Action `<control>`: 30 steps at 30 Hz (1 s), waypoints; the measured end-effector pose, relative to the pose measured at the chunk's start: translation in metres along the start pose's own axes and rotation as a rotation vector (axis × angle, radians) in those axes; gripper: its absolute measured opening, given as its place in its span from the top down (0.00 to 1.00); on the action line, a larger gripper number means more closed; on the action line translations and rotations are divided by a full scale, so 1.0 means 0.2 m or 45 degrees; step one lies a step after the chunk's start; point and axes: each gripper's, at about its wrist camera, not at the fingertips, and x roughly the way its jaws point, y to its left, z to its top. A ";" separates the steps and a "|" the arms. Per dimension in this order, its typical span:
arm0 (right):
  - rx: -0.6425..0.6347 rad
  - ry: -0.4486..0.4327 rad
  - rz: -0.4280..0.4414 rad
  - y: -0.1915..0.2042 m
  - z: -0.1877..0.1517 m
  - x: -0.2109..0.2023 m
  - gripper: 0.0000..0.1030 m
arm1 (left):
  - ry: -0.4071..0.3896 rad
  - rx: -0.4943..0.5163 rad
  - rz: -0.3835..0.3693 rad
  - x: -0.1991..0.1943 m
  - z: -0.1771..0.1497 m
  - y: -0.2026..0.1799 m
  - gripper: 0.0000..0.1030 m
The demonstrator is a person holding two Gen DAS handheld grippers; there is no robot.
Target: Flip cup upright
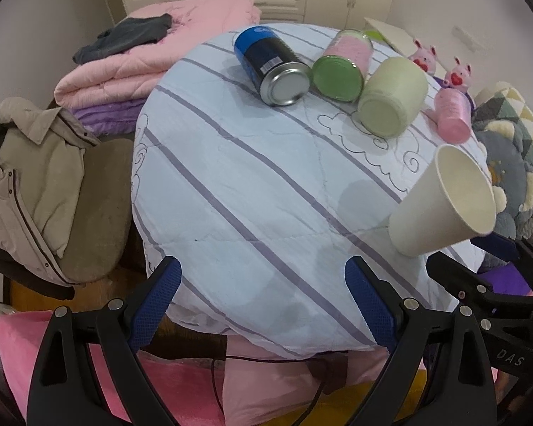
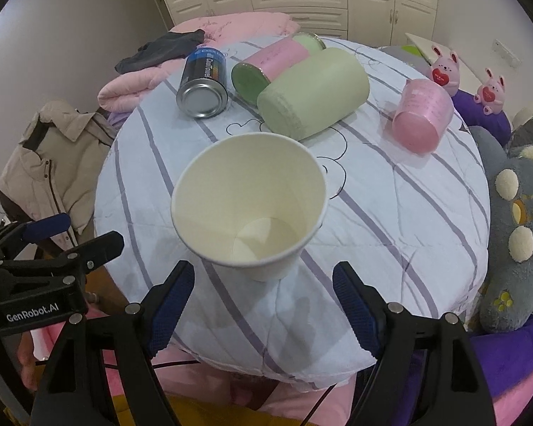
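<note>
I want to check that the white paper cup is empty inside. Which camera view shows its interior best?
The right wrist view: it looks straight into the white paper cup, showing its bare bottom, between the open fingers of the right gripper. The left wrist view shows the cup at the frame's right, its mouth turned aside, bottom hidden.

The paper cup [image 2: 248,206] just ahead of the right claw [image 2: 263,305] is plain cream-white inside and out. The quilt [image 2: 391,213] under it is pale blue with slanting purple-grey stripes and outlined cloud doodles. Farther ahead lie a blue-and-black can [image 2: 204,81], a pale green cup [image 2: 312,94] and a pink cup [image 2: 423,120]. Both claws have black arms and blue pads [image 1: 369,301].
</note>
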 end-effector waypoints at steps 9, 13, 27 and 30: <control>0.044 -0.061 0.008 -0.06 -0.04 -0.10 0.21 | -0.051 0.013 -0.007 -0.06 -0.05 -0.06 0.08; 0.068 -0.115 0.000 -0.10 -0.05 -0.17 0.21 | -0.119 0.024 -0.037 -0.11 -0.06 -0.11 0.08; 0.075 -0.292 0.019 -0.20 -0.09 -0.37 0.21 | -0.400 0.028 -0.081 -0.32 -0.08 -0.29 0.08; 0.080 -0.322 0.014 -0.24 -0.10 -0.38 0.21 | -0.449 0.013 -0.063 -0.34 -0.09 -0.30 0.08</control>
